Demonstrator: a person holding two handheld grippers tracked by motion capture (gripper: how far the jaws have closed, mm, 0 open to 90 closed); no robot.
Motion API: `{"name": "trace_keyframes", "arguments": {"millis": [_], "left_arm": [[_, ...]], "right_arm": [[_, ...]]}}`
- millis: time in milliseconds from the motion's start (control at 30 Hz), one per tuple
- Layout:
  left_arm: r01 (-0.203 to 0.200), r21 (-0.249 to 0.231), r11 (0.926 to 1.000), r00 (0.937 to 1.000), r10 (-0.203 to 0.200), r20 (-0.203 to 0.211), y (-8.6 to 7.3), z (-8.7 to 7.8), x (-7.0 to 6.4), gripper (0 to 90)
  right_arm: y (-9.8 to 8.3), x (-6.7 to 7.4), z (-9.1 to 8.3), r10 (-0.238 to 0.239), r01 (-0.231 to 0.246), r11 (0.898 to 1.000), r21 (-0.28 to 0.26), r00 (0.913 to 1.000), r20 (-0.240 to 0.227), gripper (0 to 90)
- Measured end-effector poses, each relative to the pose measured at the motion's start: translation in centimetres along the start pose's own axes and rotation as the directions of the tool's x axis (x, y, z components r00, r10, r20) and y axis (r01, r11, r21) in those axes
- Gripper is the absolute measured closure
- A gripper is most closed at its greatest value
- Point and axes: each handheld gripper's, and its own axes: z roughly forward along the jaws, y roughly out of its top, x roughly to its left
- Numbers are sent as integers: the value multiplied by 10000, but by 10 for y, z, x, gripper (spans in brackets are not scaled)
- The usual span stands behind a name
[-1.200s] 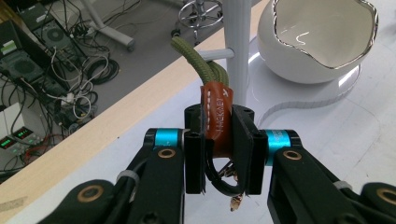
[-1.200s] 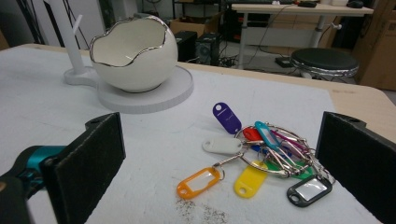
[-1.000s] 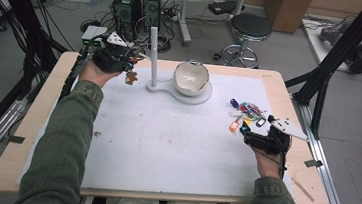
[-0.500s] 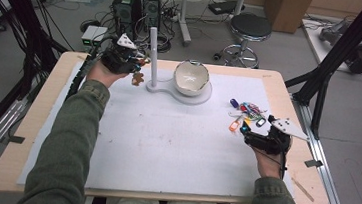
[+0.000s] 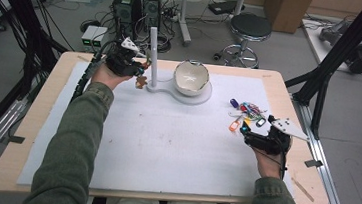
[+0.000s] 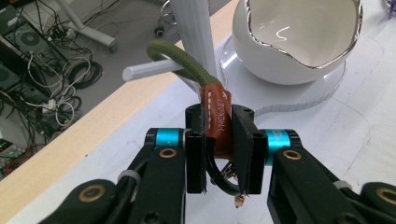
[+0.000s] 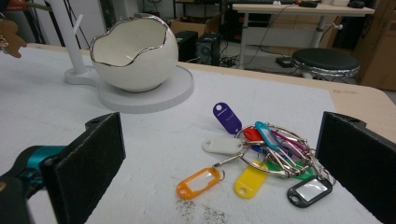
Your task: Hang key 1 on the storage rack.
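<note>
left gripper view: one left gripper (image 6: 223, 140) pinches one brown leather key fob (image 6: 219, 122) (green cord loop attached) just beside the one white peg stand (image 6: 198, 32), near the one white bowl (image 6: 299, 37). right gripper view: one right gripper (image 7: 219, 158) has its jaws spread wide and empty, with one bunch of coloured key tags (image 7: 261, 156) lying on the table mat (image 7: 154, 144) between them.

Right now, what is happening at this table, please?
A person holds a claw in each hand. The left claw is shut on a brown leather keychain; its green cord loop is at a peg of the white stand. The right claw is open, near the coloured key tags.
</note>
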Motion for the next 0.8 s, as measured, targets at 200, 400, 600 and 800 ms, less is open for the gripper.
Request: {"name": "trace_keyframes", "arguments": {"millis": [200,400,600,800], "left_arm": [[91,201,9998,9998,-94,152,-2,5,-1,759],[203,304,9993,9993,-211,292,-3,9,-1,757],[608,417,9973,9967,-629,521,-4,8,1,739],[1114,505,9925,9910,-1147,689,-4,10,3,609]], "right_arm": [[0,0,0,1,-1,10000,18,10000,5,4],[0,0,0,14,-14,10000,25,10000,1,4],[0,0,0,7,-7,10000,21,10000,3,4],[0,-1,0,-2,2,10000,22,10000,16,4]]}}
